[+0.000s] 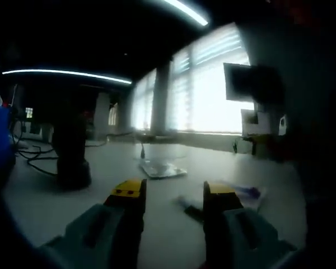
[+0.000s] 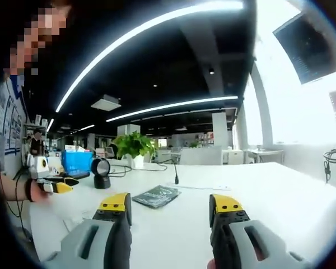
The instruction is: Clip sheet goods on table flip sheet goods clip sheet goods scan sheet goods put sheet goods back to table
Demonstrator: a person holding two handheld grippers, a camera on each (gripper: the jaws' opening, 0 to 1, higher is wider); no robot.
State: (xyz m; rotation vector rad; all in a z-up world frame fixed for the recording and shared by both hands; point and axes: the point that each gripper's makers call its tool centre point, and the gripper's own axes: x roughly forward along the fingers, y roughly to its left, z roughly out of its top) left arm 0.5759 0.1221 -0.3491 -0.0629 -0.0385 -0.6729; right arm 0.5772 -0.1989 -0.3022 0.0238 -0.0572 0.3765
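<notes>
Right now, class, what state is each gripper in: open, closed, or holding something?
Left gripper: open, nothing between its jaws.
Right gripper: open, holding nothing; the sheet packet lies on the table ahead.

The left gripper [image 1: 173, 196], jaws apart and holding nothing, faces a sheet packet [image 1: 162, 169] lying on the white table [image 1: 73, 210].

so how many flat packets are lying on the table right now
1 for sure: the dark flat packet on the white table, ahead of the open right gripper. In the left gripper view it is the pale sheet; a blurry bluish item may be another.
</notes>
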